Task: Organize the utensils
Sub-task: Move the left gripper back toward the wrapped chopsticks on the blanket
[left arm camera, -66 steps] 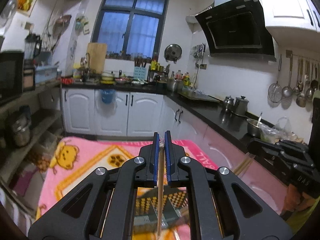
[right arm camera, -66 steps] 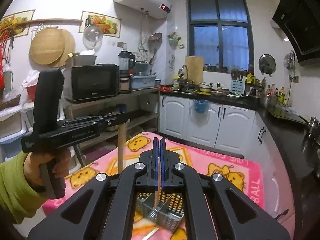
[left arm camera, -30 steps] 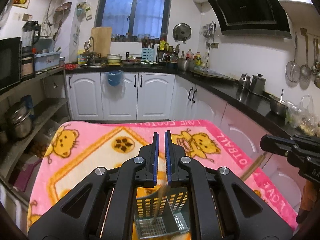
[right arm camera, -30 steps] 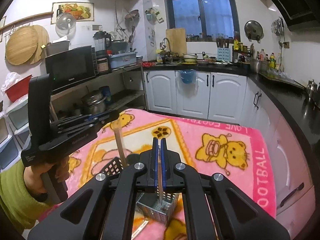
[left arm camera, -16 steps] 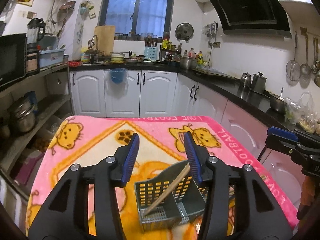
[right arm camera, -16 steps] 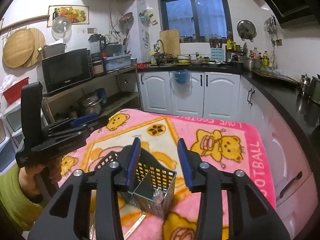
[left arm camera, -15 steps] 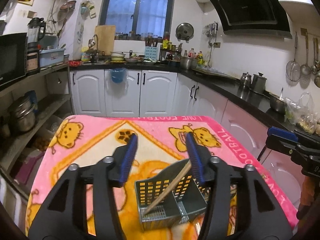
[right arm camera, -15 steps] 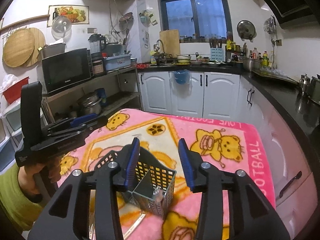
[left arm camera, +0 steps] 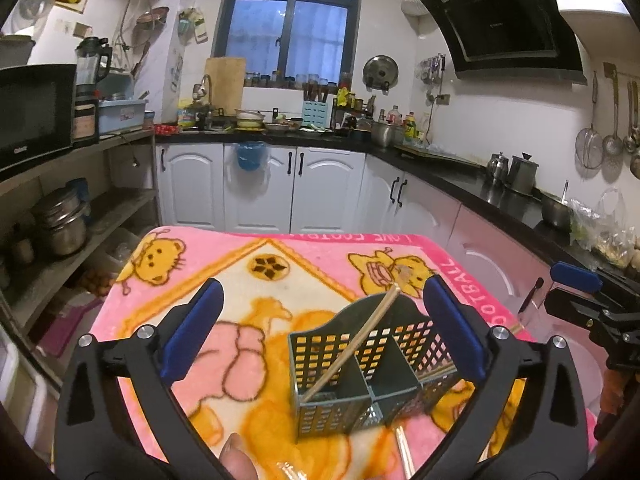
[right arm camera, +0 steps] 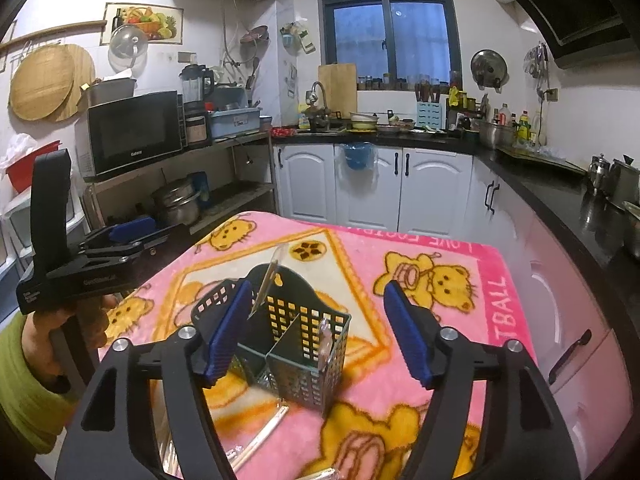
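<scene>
Blue-padded tongs are spreading wide as we are letting two chopsticks settle into the caddy.

Nearest us, more chopsticks point(right arm camera: 262, 438) are lying loose on the pink blanket point(left arm camera: 312, 248) just in front of the caddy, so we are judging the job only partly done and these still left to collect. Just beyond, our left gripper point(left arm camera: 320, 330) and right gripper point(right arm camera: 316, 332) have just been opening, and nothing is pinched between either pair of pads. Past the pads, the perforated utensil caddy point(left arm camera: 370, 372) is standing upright on the blanket, with one wooden chopstick point(left arm camera: 352, 344) leaning across its left compartment and a second chopstick point(right arm camera: 324, 342) sitting low in the other side. Farther off, white cabinets point(left arm camera: 296, 188) are lining the kitchen wall.
</scene>
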`<state>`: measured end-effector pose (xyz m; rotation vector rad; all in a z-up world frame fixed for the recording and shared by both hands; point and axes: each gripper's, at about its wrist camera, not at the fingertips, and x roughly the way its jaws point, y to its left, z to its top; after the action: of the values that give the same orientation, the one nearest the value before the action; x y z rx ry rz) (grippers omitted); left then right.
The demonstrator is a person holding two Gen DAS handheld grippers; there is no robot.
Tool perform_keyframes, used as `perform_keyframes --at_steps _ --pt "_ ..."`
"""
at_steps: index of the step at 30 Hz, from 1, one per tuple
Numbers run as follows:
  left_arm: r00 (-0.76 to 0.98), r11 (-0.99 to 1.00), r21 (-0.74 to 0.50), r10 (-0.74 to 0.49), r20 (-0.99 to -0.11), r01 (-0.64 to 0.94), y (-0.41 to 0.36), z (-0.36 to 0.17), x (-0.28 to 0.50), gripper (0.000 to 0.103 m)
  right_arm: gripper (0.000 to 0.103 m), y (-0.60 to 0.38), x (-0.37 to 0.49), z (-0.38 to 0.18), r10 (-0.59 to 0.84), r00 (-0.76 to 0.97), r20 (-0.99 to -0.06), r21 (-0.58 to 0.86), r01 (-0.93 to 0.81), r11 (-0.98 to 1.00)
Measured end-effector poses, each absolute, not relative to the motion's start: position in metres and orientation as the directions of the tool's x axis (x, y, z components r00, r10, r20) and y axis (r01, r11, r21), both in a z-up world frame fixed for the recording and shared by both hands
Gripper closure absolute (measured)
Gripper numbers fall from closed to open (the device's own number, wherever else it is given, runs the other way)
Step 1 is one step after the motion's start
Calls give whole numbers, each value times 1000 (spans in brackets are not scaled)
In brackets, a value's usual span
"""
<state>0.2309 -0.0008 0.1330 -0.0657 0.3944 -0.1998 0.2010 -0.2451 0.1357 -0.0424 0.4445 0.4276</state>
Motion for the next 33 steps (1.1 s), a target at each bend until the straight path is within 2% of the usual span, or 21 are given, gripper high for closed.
perform_keyframes --at_steps 10,17,33 --pt "906 977 -107 -213 -367 186 0 125 204 11 36 -244 180 125 404 820 -406 57 -418 907" --pt "899 976 -103 -217 -379 192 -3 116 192 11 36 -241 170 109 409 805 -429 60 -426 903" --pt "864 979 -143 -199 -462 148 12 77 175 11 36 -241 149 75 408 771 -489 83 -425 901"
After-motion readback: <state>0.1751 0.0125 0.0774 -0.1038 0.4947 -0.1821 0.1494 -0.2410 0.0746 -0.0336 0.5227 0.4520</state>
